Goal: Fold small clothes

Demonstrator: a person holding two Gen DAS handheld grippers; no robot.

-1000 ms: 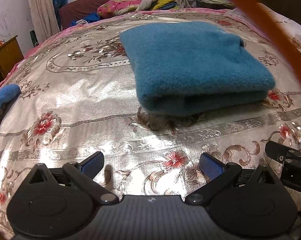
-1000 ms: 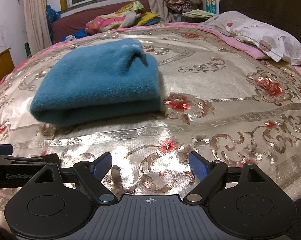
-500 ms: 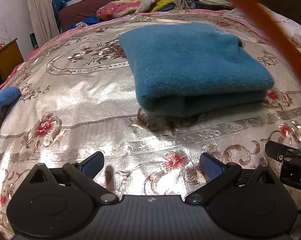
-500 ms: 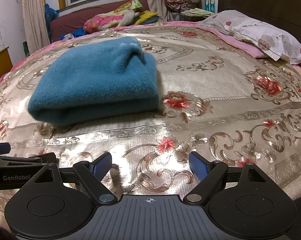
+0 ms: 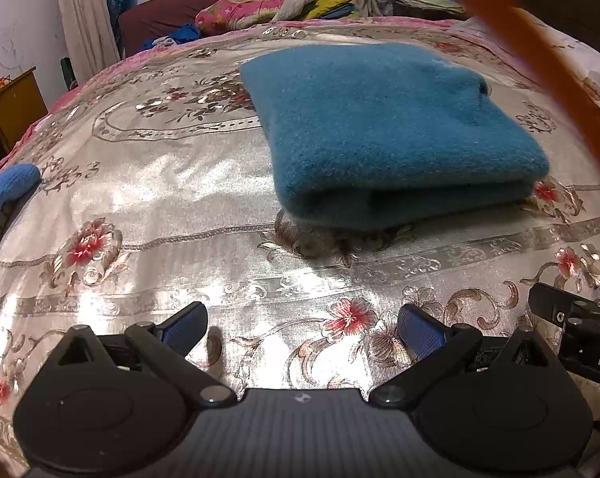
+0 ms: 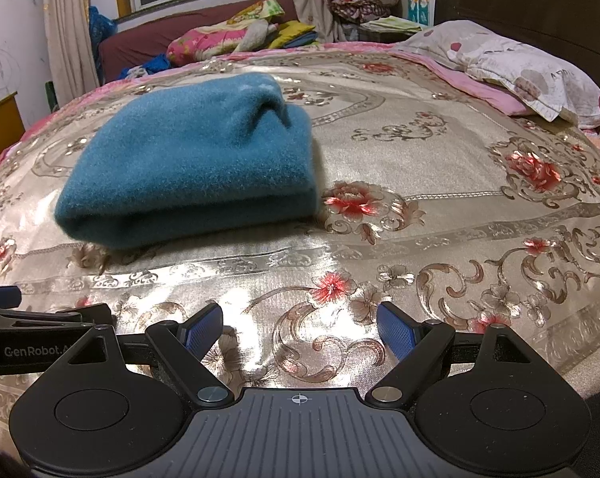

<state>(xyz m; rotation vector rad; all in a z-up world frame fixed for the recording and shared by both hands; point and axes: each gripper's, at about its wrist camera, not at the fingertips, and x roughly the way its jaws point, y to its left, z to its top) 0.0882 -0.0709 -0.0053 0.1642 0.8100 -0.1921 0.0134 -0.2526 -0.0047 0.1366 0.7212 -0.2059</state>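
Note:
A teal fleece garment point(image 5: 395, 127) lies folded into a thick rectangle on the shiny floral bedspread point(image 5: 140, 207); it also shows in the right wrist view point(image 6: 192, 163). My left gripper point(image 5: 301, 328) is open and empty, low over the bedspread, well short of the garment's near folded edge. My right gripper point(image 6: 300, 328) is open and empty, also short of the garment, which lies ahead to its left. The right gripper's side shows at the left wrist view's right edge point(image 5: 574, 318); the left gripper's side shows at the right wrist view's left edge point(image 6: 33, 330).
A pillow point(image 6: 514, 71) lies at the bed's far right by a dark headboard point(image 6: 538, 8). A sofa with piled bedding point(image 6: 228, 36) stands beyond the bed. An orange cable point(image 5: 538, 59) crosses the left wrist view. A blue cloth point(image 5: 5, 191) lies at the bed's left edge.
Almost nothing has moved. Both grippers stay open and low; the views shift very slightly, and the garment lies as before.

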